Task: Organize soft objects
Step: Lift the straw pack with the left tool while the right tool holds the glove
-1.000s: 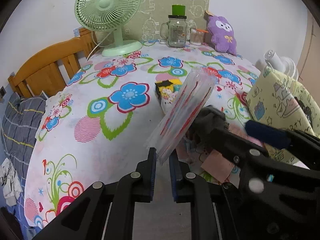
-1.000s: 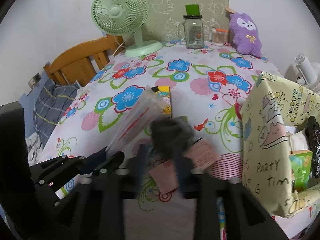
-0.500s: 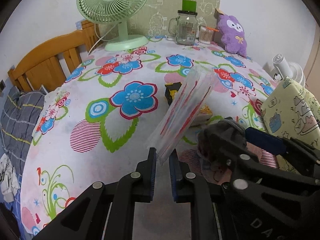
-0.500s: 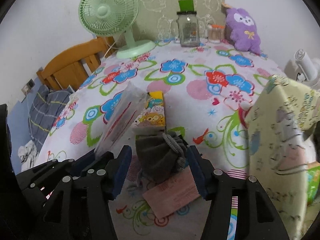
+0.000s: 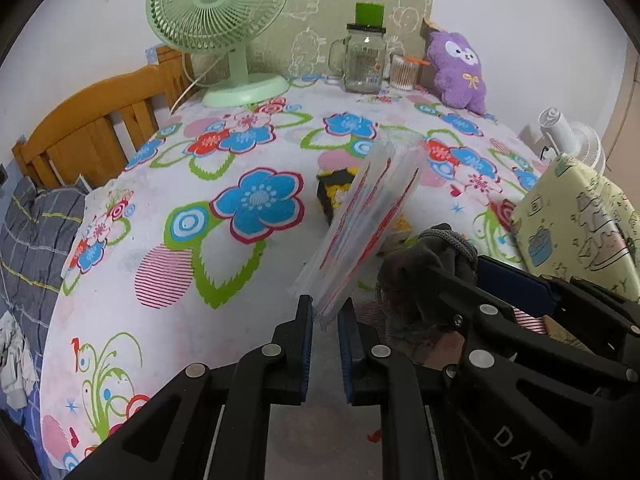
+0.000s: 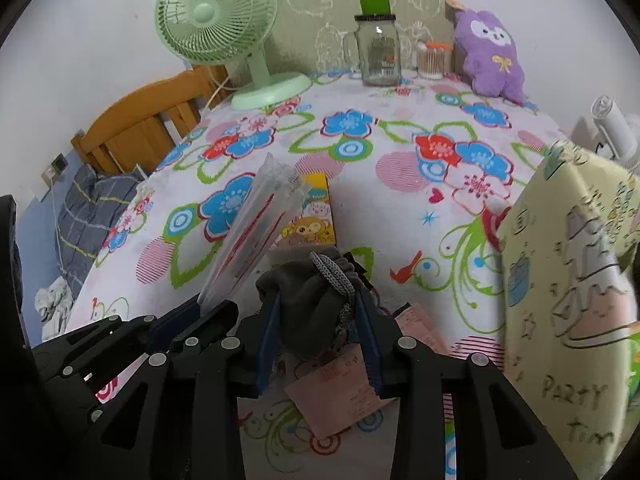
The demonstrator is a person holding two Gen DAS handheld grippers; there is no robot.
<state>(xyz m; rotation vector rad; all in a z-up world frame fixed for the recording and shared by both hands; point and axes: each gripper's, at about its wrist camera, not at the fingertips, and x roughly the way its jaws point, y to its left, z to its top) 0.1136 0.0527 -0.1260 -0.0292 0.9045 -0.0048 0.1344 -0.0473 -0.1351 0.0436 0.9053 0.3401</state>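
Note:
My left gripper (image 5: pixel 323 312) is shut on the lower edge of a clear plastic bag (image 5: pixel 362 224) with red print, which stands up and leans away over the table. The bag also shows in the right wrist view (image 6: pixel 256 232). My right gripper (image 6: pixel 318 300) is shut on a dark grey knitted soft item (image 6: pixel 310 300) with a lighter grey ribbed cuff, held above the table just right of the bag. The same item shows in the left wrist view (image 5: pixel 424 264). A purple plush toy (image 6: pixel 490 54) sits at the table's back right.
A yellow cartoon box (image 6: pixel 314 216) lies behind the bag. Pink paper slips (image 6: pixel 344 396) lie under my right gripper. A yellow patterned gift bag (image 6: pixel 568 280) stands at right. A green fan (image 6: pixel 224 28), a glass jar (image 6: pixel 378 52) and a small cup (image 6: pixel 432 60) stand at the back. A wooden bed frame (image 5: pixel 92 120) is left.
My right gripper has lifted the grey knitted item off the table and brought it up beside the bag. My left gripper still holds the bag and has drawn back slightly.

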